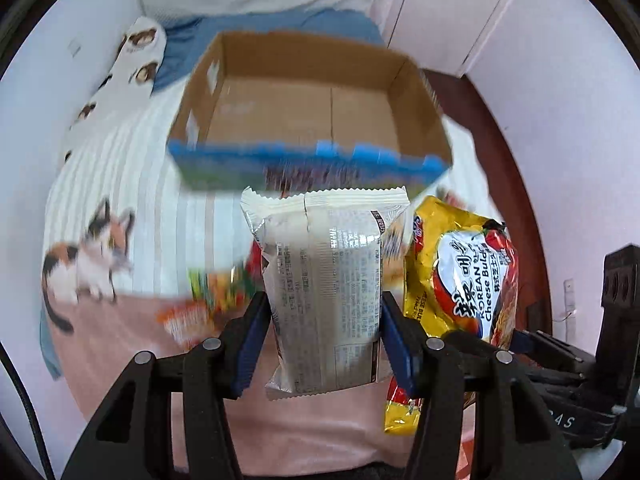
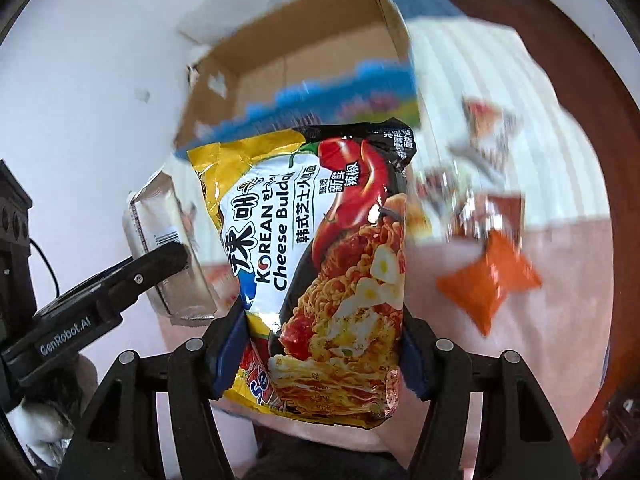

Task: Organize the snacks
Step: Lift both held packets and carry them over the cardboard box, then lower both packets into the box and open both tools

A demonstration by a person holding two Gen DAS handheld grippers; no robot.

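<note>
Gripping a cream-and-silver snack packet (image 1: 324, 292) between its blue pads, the left gripper (image 1: 324, 344) holds it above a pink blanket (image 1: 120, 336). Beside it, the right gripper (image 2: 316, 356) clamps a yellow noodle packet (image 2: 320, 264). Loose snack packets (image 2: 488, 280) lie on the bed below. Beyond stands an open cardboard box (image 1: 424, 120), its visible floor bare.

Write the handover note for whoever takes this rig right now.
Left gripper: jaws shut on a white packet, seam side up.
Right gripper: jaws shut on a yellow noodle packet.
Both packets are held in the air, in front of the open box on the bed.
Done: both picked up. The box looks empty; nothing is packed yet.
Left: drop both into the box, then gather the loose snacks on the blanket, including the orange bag and the small packets near it.
</note>
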